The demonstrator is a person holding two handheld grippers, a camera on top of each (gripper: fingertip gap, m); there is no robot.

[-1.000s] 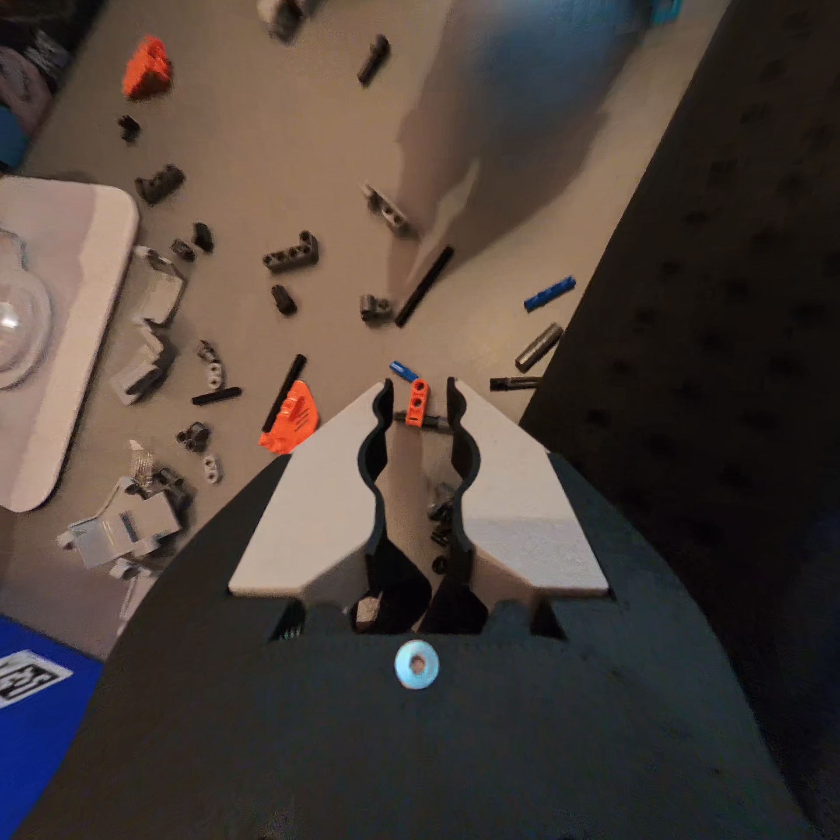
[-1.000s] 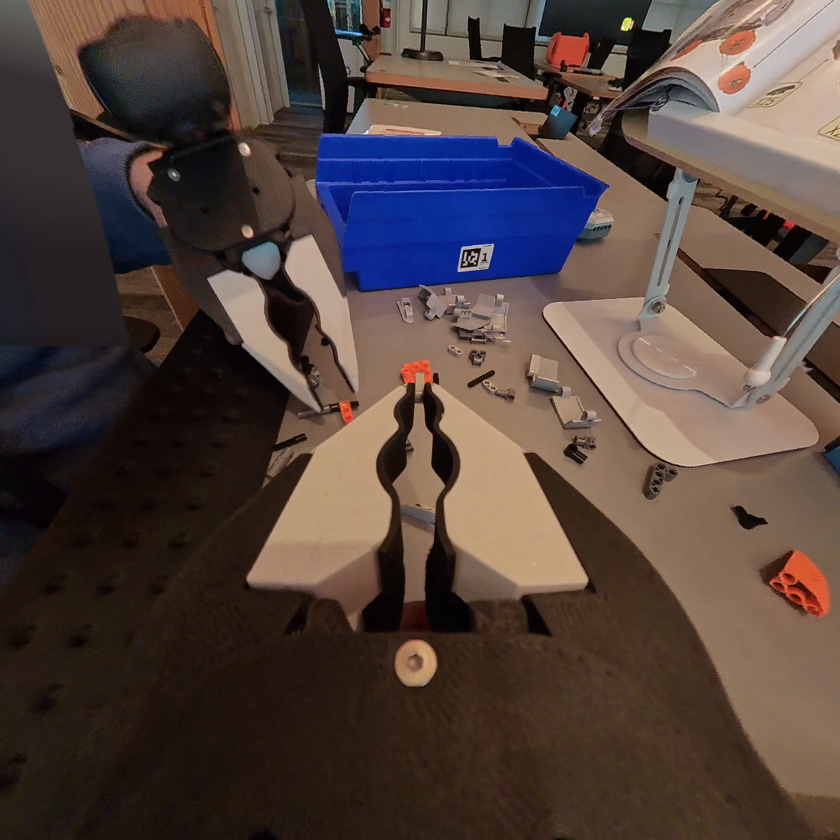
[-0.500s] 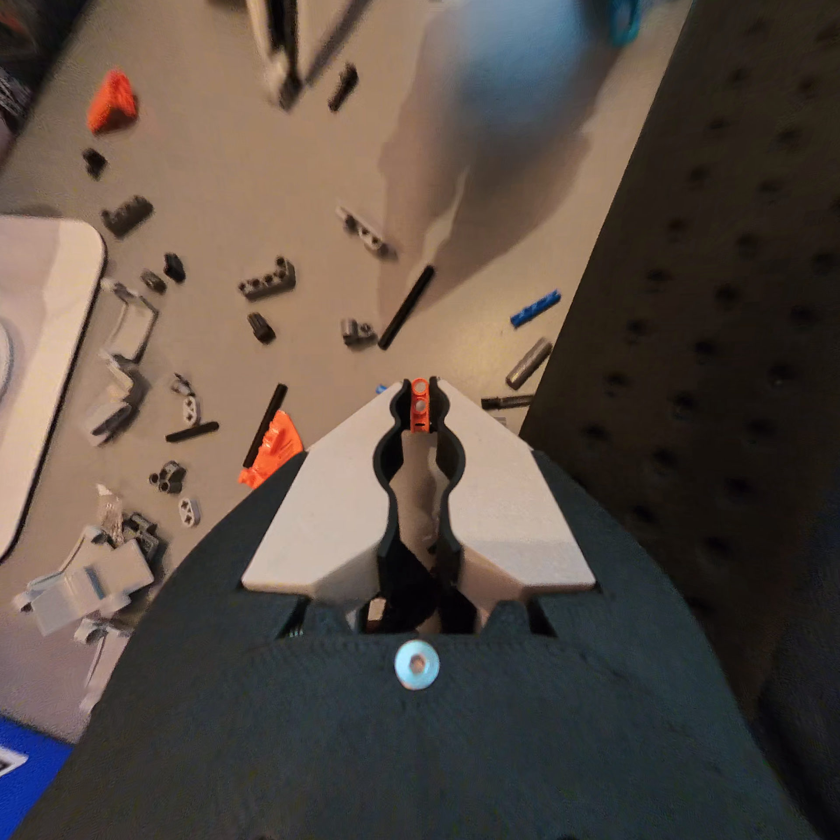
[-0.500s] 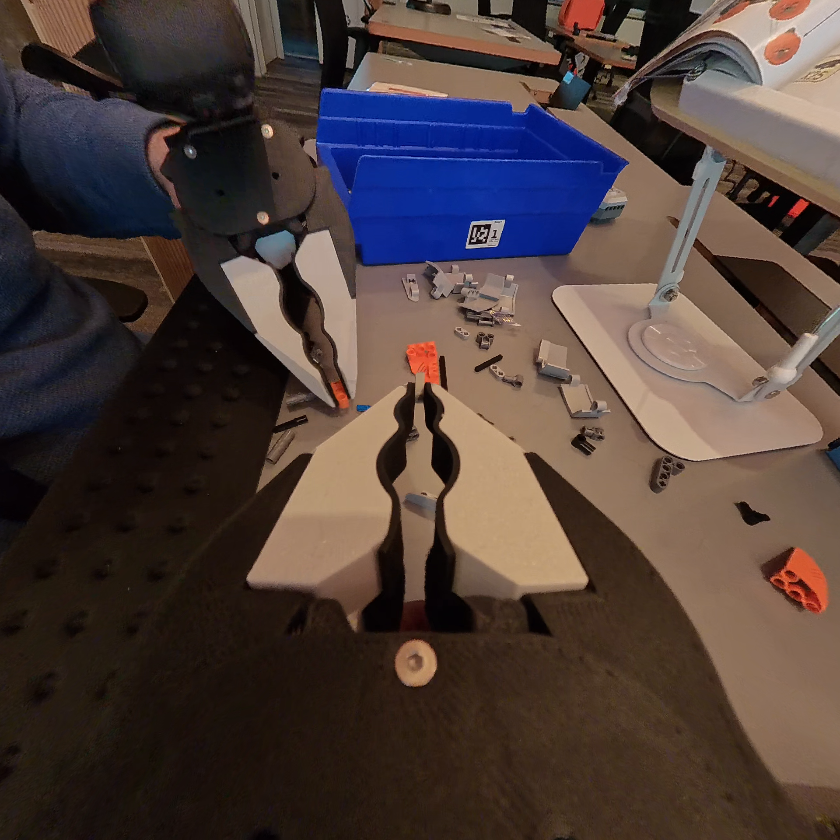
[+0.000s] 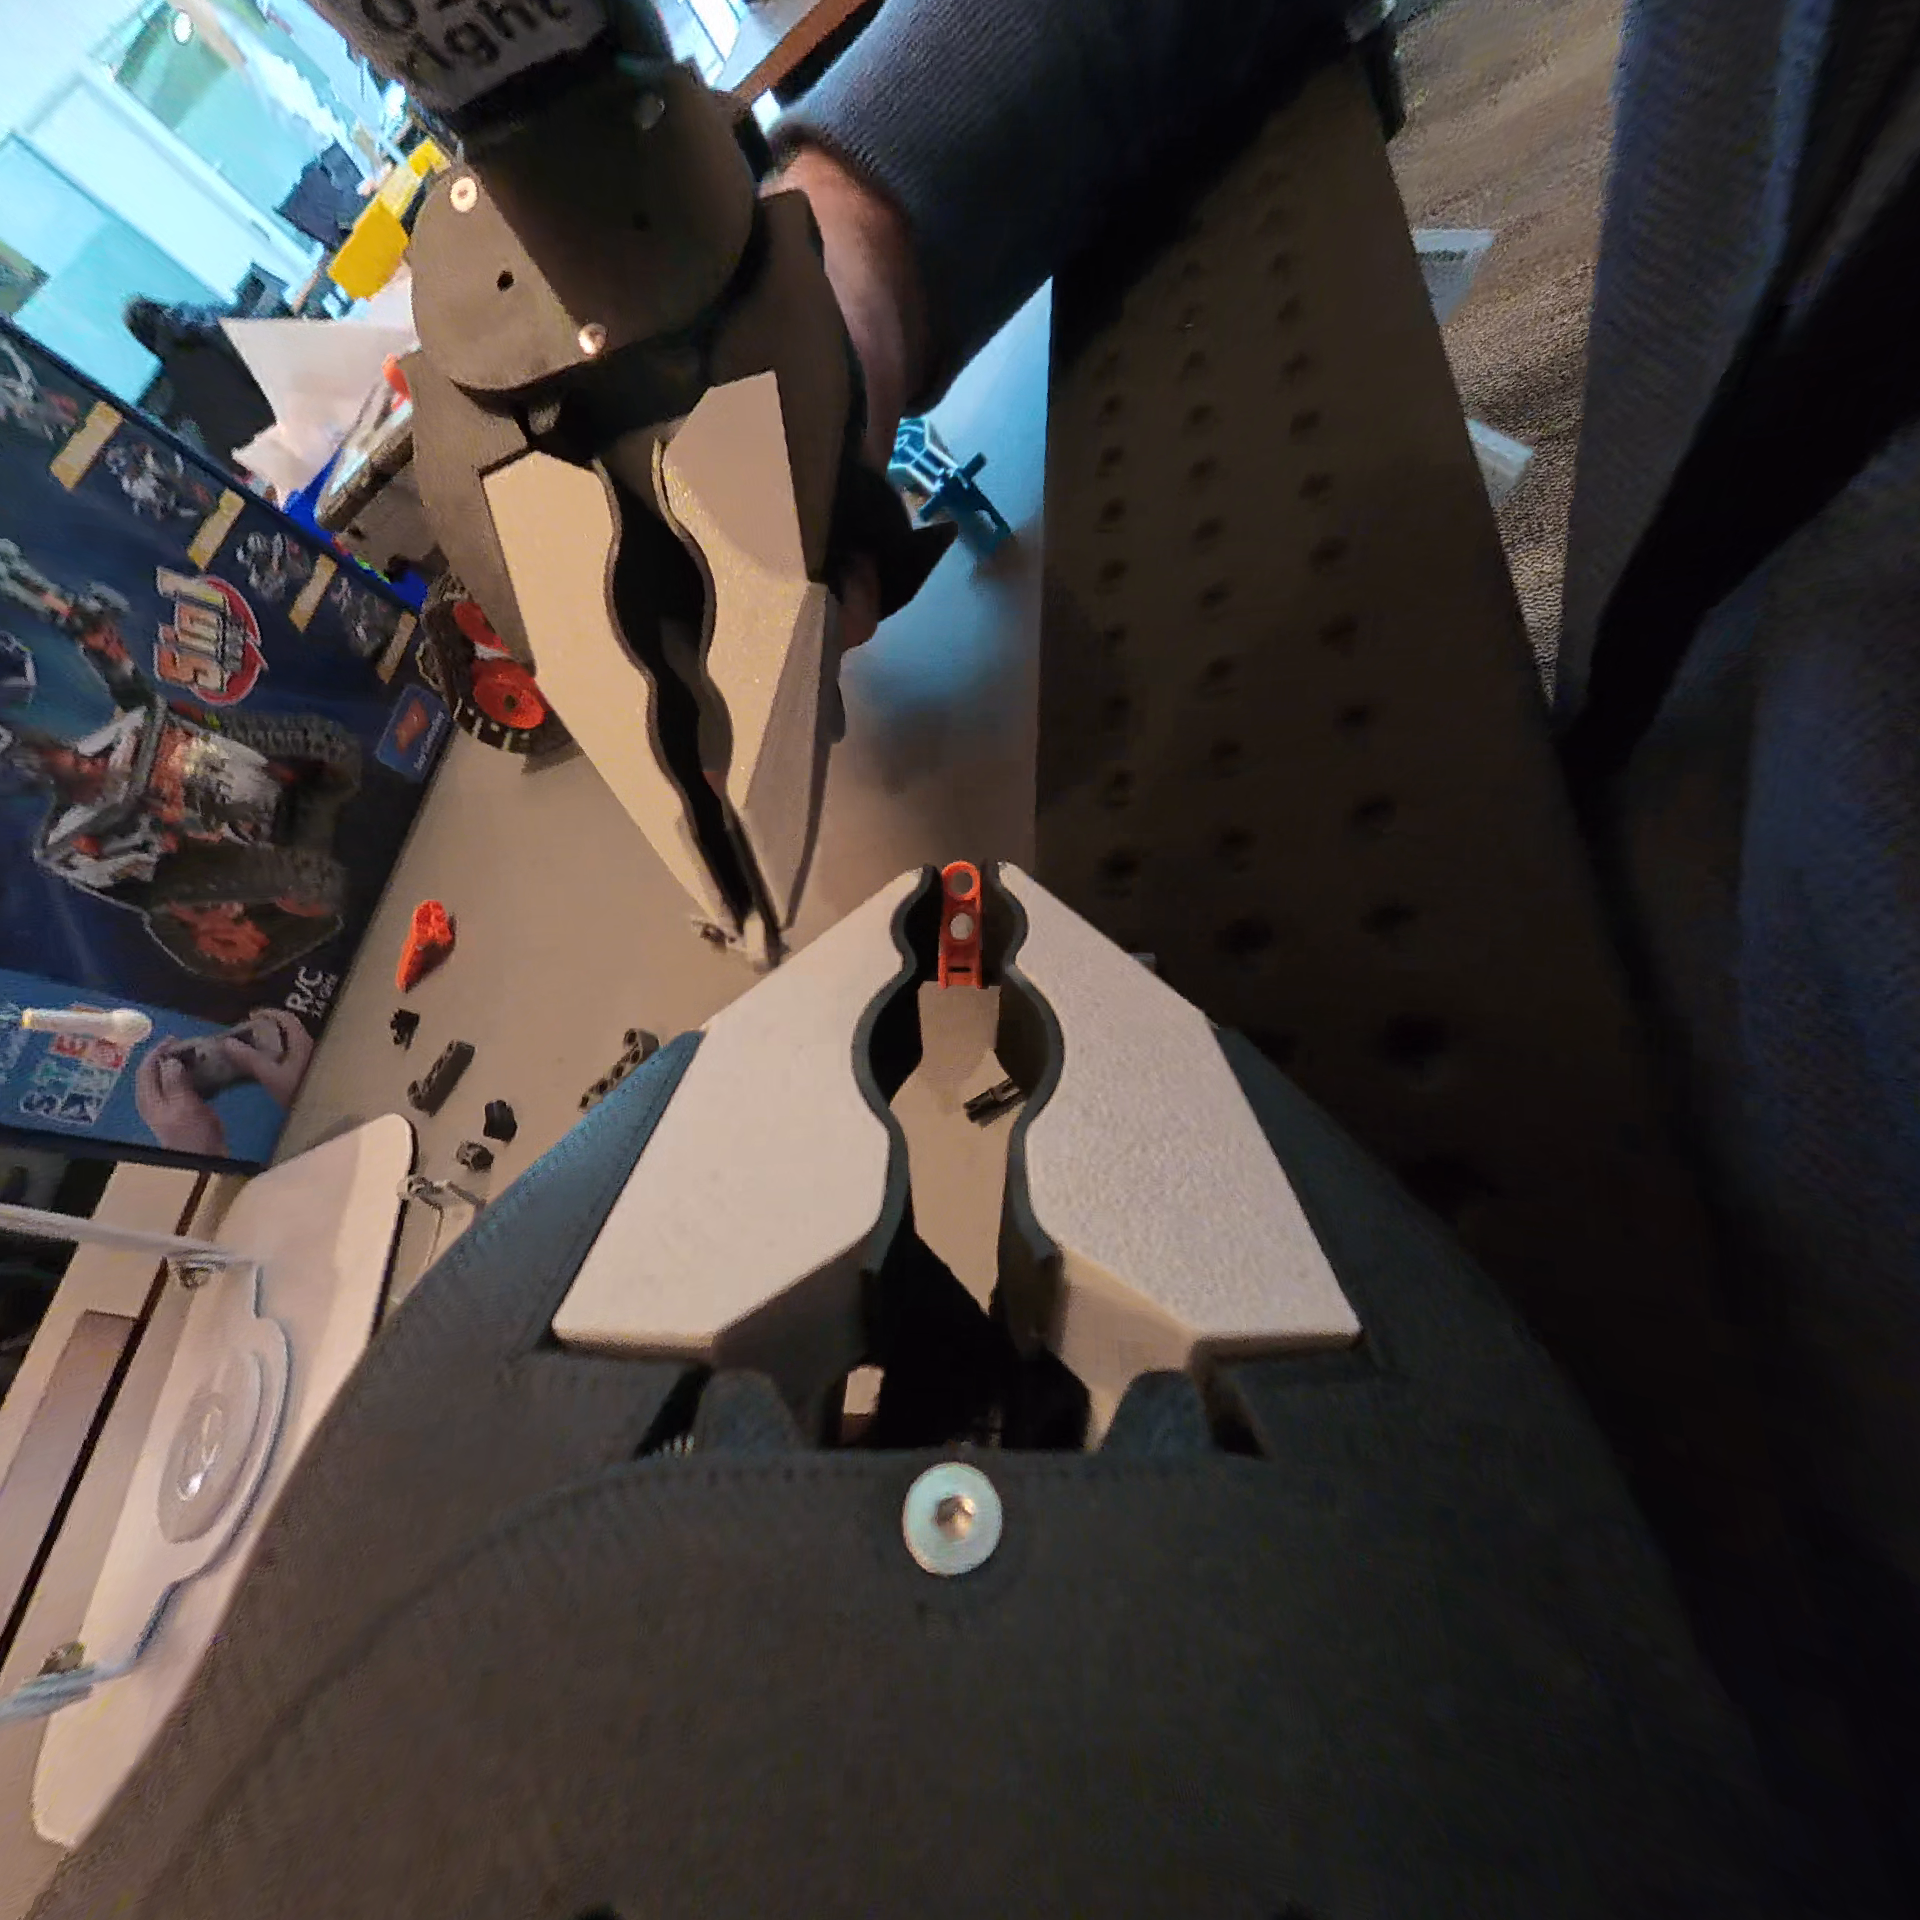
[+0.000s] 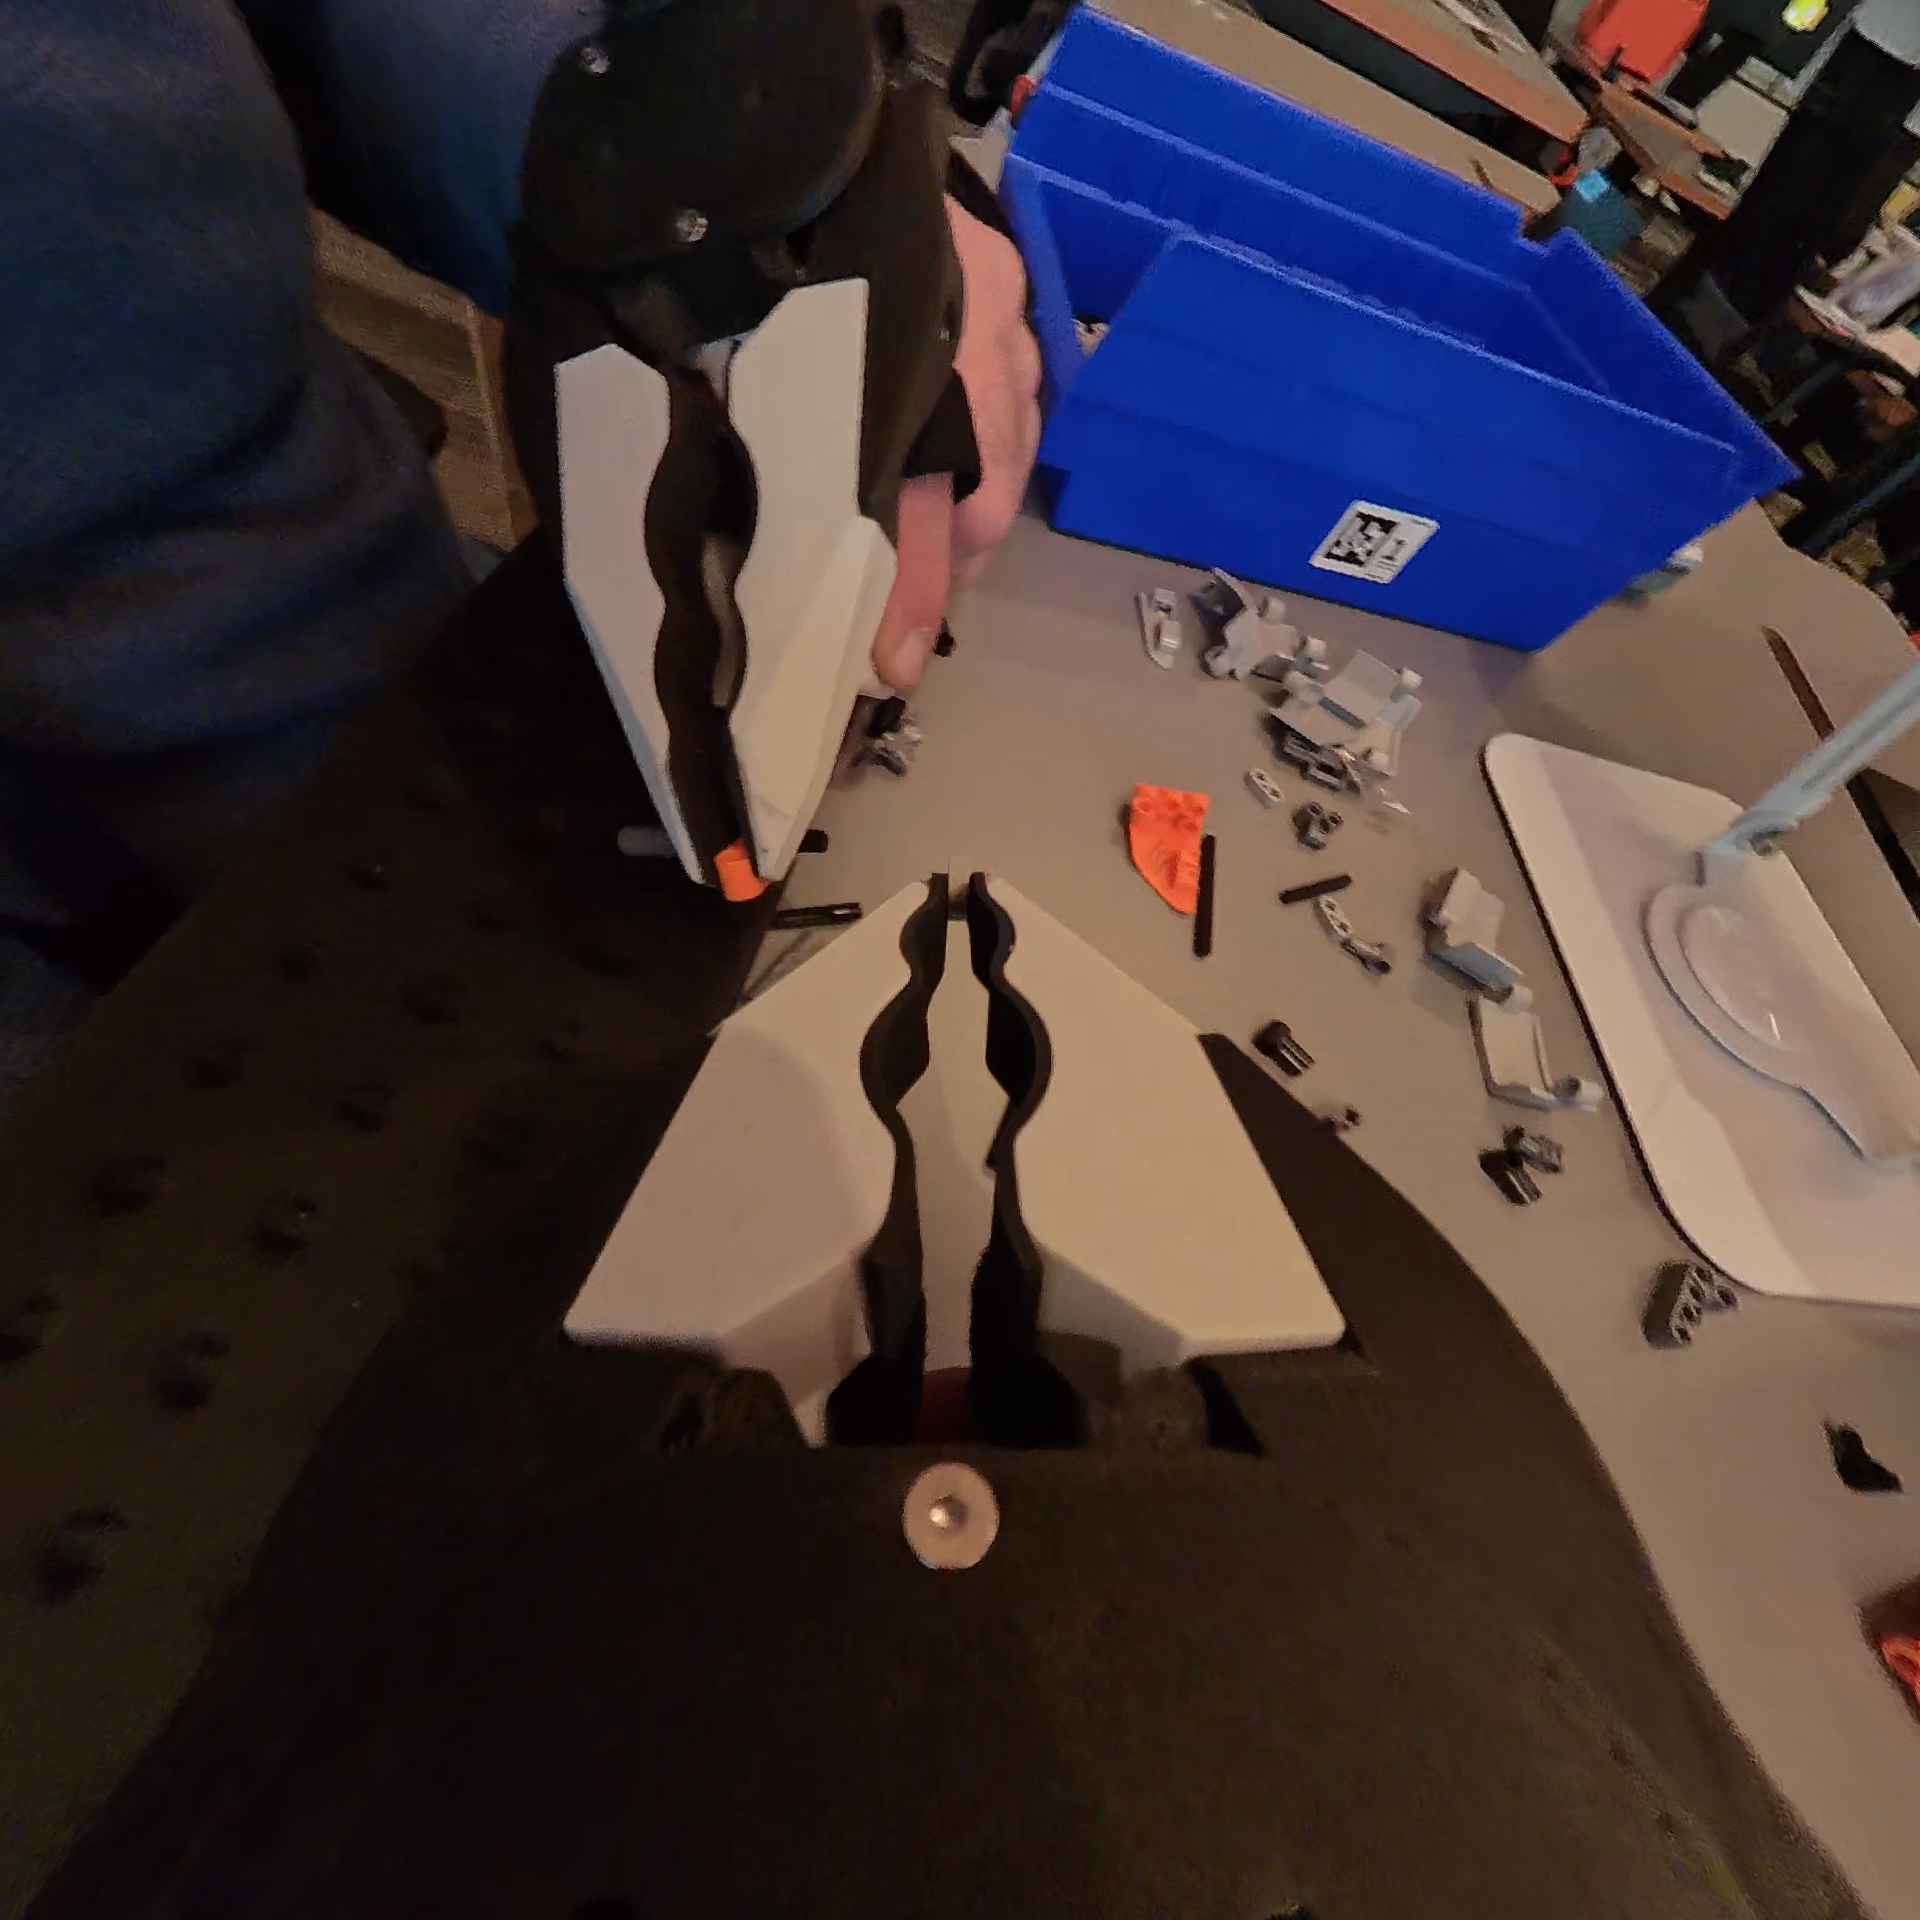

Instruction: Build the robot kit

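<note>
Left tongs (image 5: 961,894) clamped on an orange two-hole connector piece (image 5: 960,925), held above the grey counter (image 6: 1039,727). Right tongs (image 6: 958,896) nearly together, possibly pinching a small dark pin. Orange wedge panel (image 6: 1169,844), blue bin (image 6: 1382,416) and loose grey parts lay nearby.

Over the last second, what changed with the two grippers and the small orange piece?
The left gripper closed on the orange piece, which lay on the table a second ago, lifted it, and tilted up toward the right gripper, now close beside it. The right gripper stayed almost closed, holding nothing visible. The loose parts, blue bin and white stand base stayed put.
</note>
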